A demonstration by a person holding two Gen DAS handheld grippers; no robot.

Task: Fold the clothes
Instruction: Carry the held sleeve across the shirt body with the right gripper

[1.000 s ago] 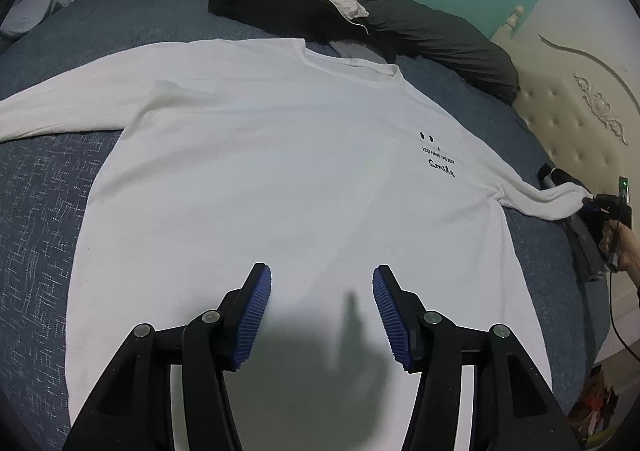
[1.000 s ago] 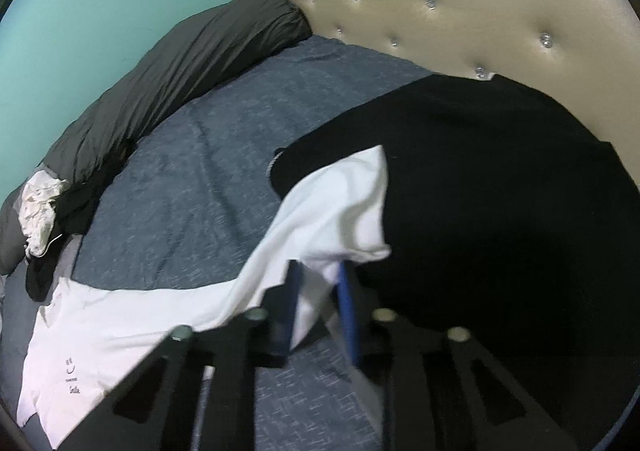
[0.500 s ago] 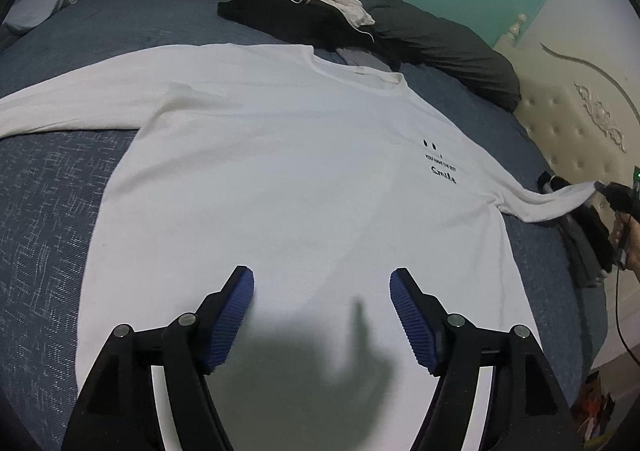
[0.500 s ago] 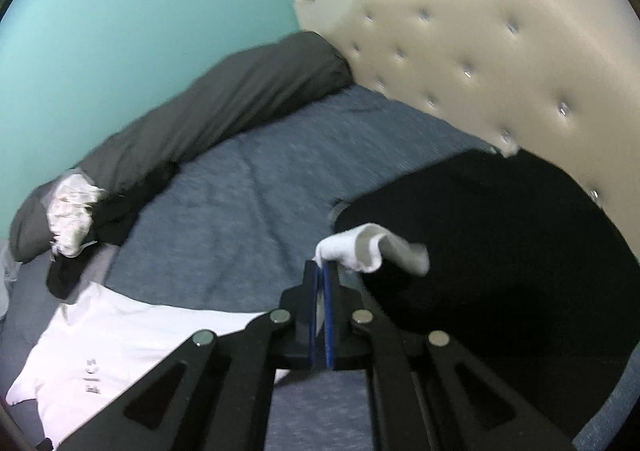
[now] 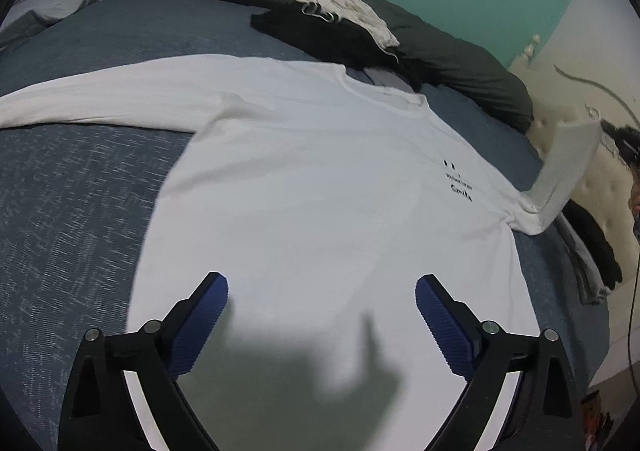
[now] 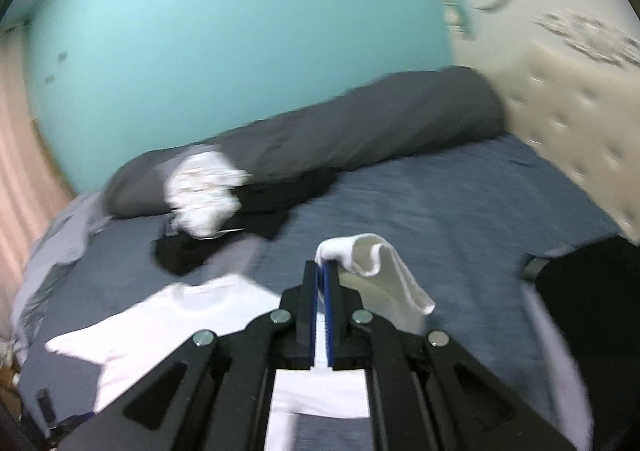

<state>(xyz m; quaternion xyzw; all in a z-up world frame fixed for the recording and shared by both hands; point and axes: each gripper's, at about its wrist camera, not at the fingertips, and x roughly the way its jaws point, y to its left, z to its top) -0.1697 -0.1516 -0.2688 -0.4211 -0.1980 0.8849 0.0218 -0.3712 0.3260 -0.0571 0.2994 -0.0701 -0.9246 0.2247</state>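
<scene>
The bed (image 5: 80,179) fills most of the room, covered in a blue-grey patterned sheet, with a cream padded headboard (image 6: 576,123) at one end and a teal wall (image 6: 240,31) behind. Along the wall side lies a long dark grey bolster (image 5: 460,63), and against it a heap of black clothes (image 5: 320,31) with a crumpled off-white garment (image 5: 344,3) on top. Another black garment (image 6: 592,303) sits near the headboard.

Spread flat across the middle of the bed is the white long-sleeved shirt (image 5: 312,191), front side up, neck toward the bolster. A small black print (image 5: 458,185) marks the chest. One sleeve stretches out flat over the sheet toward the far side of the bed. The other sleeve (image 5: 568,167) is lifted clear of the bed, rising at a slant toward the headboard.

The left gripper (image 5: 322,299) hangs over the lower part of the shirt, its jaws opening and already spread wide, with nothing between the blue pads; its shadow falls on the cloth below.

The right gripper (image 6: 321,271) is clamped tight on the cuff (image 6: 372,263) of the raised sleeve, the white fabric bunching out past the tips and drooping to one side. This view is blurred.
</scene>
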